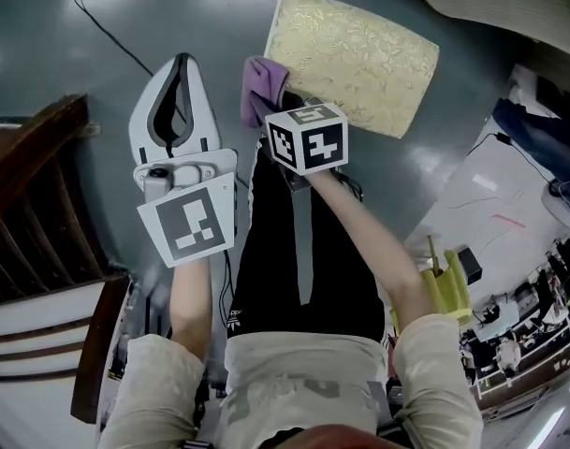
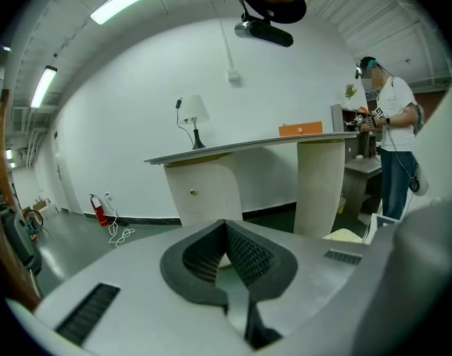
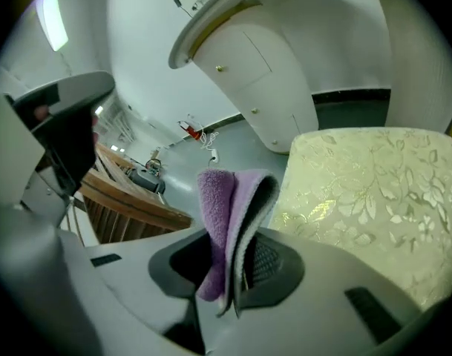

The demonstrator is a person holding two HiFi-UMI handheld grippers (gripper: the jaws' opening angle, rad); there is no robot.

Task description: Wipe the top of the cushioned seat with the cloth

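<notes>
The right gripper (image 3: 237,262) has its jaws pinched on a folded purple cloth (image 3: 227,199), which sticks up out of them in a doubled flap. The left gripper (image 2: 226,232) has its jaws pressed together with nothing between them. It hangs off to the left of the cushioned seat (image 1: 355,59), over bare floor (image 1: 51,54), and takes no part.

The cloth sits at the left edge of the seat, just beside the near corner. I cannot tell from here whether it actually touches the fabric. The pale gold, leaf-patterned top lies open and bare, with nothing resting on it. The fabric shows no mark of wiping, so I cannot judge how much is done. As things stand, the whole top to the right of the cloth looks left to cover.

Nothing blocks the way across the seat. A pale, round-cornered counter (image 3: 248,58) rises just behind it, close enough to crowd a long stroke. Well to the left of the seat stands dark wooden furniture (image 1: 27,176), and a black cable (image 1: 107,31) trails over the floor. Far beyond, a person (image 2: 392,132) stands at a bench.
</notes>
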